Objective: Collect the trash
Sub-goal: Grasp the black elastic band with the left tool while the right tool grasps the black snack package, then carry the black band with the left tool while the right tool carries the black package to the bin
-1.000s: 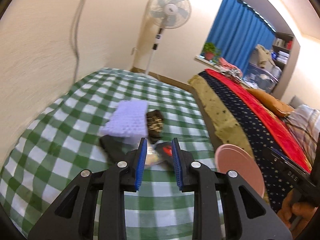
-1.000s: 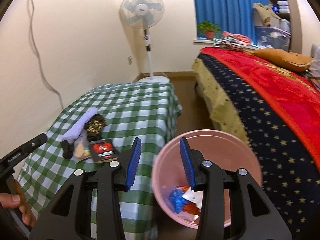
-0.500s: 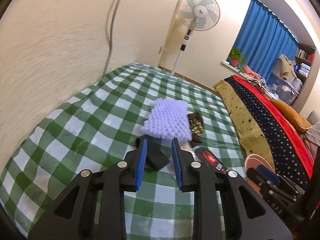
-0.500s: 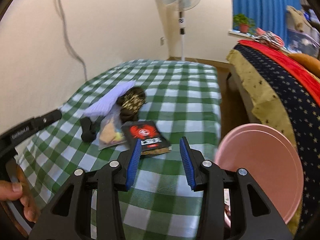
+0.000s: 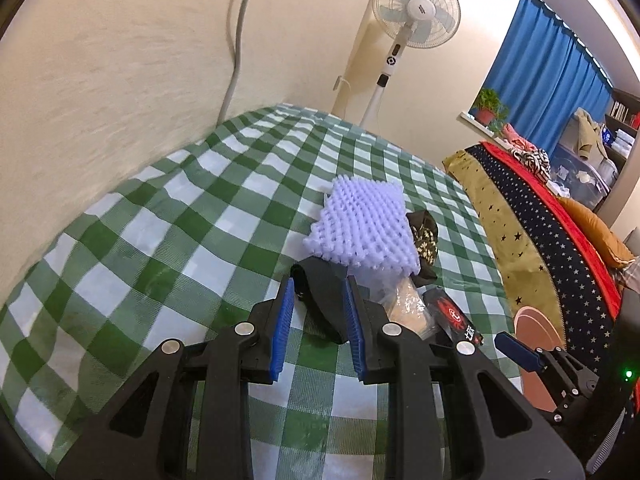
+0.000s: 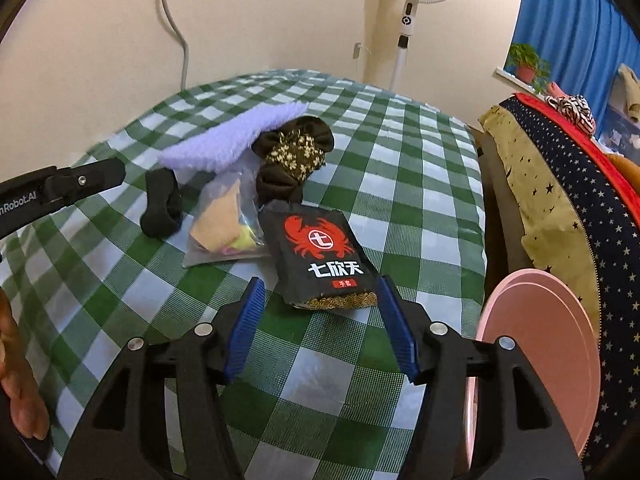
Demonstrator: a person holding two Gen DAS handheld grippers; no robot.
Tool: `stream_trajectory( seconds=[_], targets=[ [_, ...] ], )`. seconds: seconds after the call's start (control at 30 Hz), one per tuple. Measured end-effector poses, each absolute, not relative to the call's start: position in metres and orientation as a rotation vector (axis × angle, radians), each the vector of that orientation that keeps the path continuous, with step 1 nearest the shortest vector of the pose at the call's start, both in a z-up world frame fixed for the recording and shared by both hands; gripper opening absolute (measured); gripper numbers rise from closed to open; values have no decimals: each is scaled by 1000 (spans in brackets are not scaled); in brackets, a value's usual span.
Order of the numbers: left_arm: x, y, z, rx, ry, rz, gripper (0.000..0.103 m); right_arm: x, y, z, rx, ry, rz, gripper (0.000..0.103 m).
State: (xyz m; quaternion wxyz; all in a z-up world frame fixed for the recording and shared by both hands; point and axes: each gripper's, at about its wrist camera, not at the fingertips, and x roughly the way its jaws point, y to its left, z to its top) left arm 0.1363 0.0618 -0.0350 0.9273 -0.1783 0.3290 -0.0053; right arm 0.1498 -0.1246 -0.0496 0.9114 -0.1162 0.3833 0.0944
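A pile of items lies on the green checked tablecloth (image 6: 400, 184): a black snack packet with a red crab (image 6: 320, 256), a clear plastic bag (image 6: 228, 224), a black rolled sock (image 6: 162, 208), a dark patterned cloth (image 6: 296, 152) and a lilac foam pad (image 6: 236, 140). My right gripper (image 6: 320, 328) is open, just short of the snack packet's near end. My left gripper (image 5: 320, 328) is open with the black sock (image 5: 324, 300) between its fingertips; the lilac pad (image 5: 364, 224) lies beyond it. A pink trash bin (image 6: 536, 360) stands at the table's right edge.
A pedestal fan (image 5: 412, 12) stands behind the table against the cream wall. A bed with a starred red and navy cover (image 6: 580, 208) runs along the right. A blue curtain (image 5: 552, 80) and a potted plant (image 5: 486, 104) are at the back.
Both grippers have moved in toward the pile. The right one swung from over the pink bin to the snack packet and opened wider. The left one closed in around the black sock.
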Motion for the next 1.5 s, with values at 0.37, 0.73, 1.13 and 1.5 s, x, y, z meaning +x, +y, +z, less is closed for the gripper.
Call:
stream_trajectory(
  seconds=[0.37,0.73,1.13,1.5],
  targets=[
    [158,46,-51,-356,746,-17,50,153,-122,-52,-280,787,194,26],
    [166,36,-60,-309,817,-3,47,151,-134,-34,-204,725,206,11],
    [153,40,-55,-296,800,15,23,145,-156,-15,-63,696,226,1],
    [129,35,-32,-234,741,11,23,129,-164,-3,-23,675,228,1]
  ],
)
